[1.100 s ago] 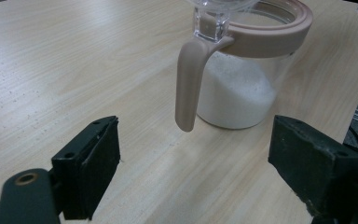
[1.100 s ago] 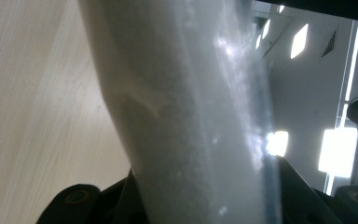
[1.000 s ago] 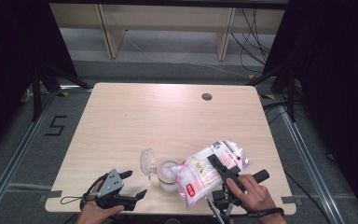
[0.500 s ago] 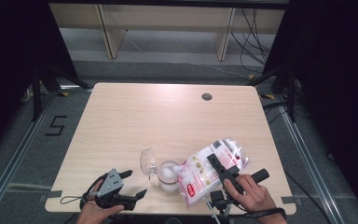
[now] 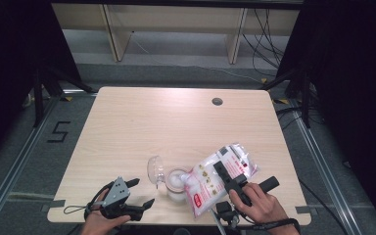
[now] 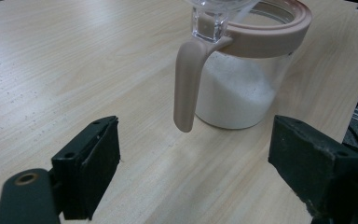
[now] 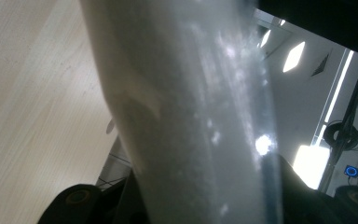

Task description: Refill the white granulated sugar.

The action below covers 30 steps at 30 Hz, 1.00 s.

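A clear jar (image 5: 176, 185) with a pink rim and handle (image 6: 189, 84) stands near the table's front edge, partly filled with white powder. Its clear lid (image 5: 154, 169) is flipped open to the left. My right gripper (image 5: 223, 172) is shut on a plastic bag (image 5: 210, 183) of white powder with red print. The bag is tilted, with its lower corner at the jar's mouth. In the right gripper view the bag (image 7: 191, 116) sits between the jaws. My left gripper (image 5: 143, 192) rests open on the table left of the jar, and in its own view the left gripper (image 6: 200, 156) faces the jar (image 6: 242, 88).
The light wooden table (image 5: 166, 122) has a round cable hole (image 5: 217, 101) at the back right. Shelving legs (image 5: 112, 29) and cables lie on the floor behind the table. Dark curtains hang on both sides.
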Motion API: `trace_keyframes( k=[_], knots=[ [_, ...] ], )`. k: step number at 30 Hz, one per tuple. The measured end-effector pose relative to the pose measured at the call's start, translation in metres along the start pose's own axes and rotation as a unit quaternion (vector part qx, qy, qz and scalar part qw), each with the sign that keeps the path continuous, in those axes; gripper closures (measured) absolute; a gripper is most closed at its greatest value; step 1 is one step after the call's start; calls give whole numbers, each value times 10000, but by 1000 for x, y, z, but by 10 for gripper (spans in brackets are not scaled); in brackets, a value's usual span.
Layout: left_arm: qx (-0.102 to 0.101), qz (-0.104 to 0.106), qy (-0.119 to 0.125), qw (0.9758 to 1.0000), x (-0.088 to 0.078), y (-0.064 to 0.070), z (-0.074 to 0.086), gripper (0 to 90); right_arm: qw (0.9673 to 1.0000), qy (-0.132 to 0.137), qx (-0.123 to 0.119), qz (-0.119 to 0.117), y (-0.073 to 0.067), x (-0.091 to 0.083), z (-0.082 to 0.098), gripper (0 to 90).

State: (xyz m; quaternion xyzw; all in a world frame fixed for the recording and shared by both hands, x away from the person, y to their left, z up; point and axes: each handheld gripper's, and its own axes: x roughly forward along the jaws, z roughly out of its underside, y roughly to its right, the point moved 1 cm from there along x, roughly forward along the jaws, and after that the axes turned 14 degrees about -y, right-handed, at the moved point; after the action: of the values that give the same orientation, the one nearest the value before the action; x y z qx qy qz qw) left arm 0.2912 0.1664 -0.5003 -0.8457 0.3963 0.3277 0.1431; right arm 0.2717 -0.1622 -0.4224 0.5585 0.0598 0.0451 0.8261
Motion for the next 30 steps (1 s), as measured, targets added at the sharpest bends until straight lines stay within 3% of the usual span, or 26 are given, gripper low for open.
trace_keyframes(
  k=[4, 6, 7, 8, 12, 13, 14, 15, 18, 19, 20, 23, 24, 26, 27, 28, 30],
  knots=[
    [11, -31, -3, 10000, 0, 0, 0, 161, 10000, 51, 19, -4, 0, 1, 0, 753],
    [7, -32, -3, 10000, 0, 0, 0, 161, 9999, 56, 147, -29, 0, 1, 1, 754],
    [10, -30, -5, 10000, 0, 0, 0, 161, 9989, -63, 394, -228, -4, 0, 3, 755],
    [3, -40, 5, 10000, 0, 0, 0, 161, 9985, -82, 427, -323, -4, 0, 5, 755],
    [-16, -37, 3, 10000, 0, 1, 0, 161, 9976, -33, 623, -304, -8, 4, 9, 757],
    [-36, -8, 21, 10000, 0, 1, 0, 161, 9976, -34, 574, -380, -9, 5, 10, 757],
    [-145, 5, 24, 9999, 0, 2, 0, 161, 9961, -34, 801, -362, -13, 5, 10, 757],
    [-122, 25, 0, 9999, 0, 2, 0, 161, 9982, 181, 539, -190, -9, 8, 10, 757],
    [20, -47, -14, 10000, -1, 0, 0, 161, 9961, 222, 801, -305, -13, 10, 12, 759],
    [-22, -14, 22, 10000, 0, 0, 0, 161, 9957, 138, 818, -423, -13, 9, 13, 759],
    [-128, -10, 26, 9999, 0, 2, 0, 161, 9954, 238, 883, -302, -14, 10, 13, 759],
    [-35, -27, 1, 10000, 0, 1, 0, 161, 9964, 176, 755, -353, -13, 10, 13, 760],
    [15, -44, 6, 10000, 0, 0, 0, 161, 9955, 253, 858, -323, -14, 11, 13, 760],
    [-127, 3, 35, 9999, 0, 1, 0, 161, 9963, 281, 755, -297, -11, 10, 14, 760],
    [-126, -2, 31, 9999, 0, 1, 0, 161, 9958, 297, 809, -313, -11, 10, 14, 760],
    [-122, -16, 17, 9999, 0, 2, 0, 161, 9935, 210, 1019, -466, -14, 9, 13, 760],
    [-117, -8, 27, 9999, 0, 2, 0, 161, 9928, 213, 1071, -502, -15, 8, 13, 760]
  ],
)
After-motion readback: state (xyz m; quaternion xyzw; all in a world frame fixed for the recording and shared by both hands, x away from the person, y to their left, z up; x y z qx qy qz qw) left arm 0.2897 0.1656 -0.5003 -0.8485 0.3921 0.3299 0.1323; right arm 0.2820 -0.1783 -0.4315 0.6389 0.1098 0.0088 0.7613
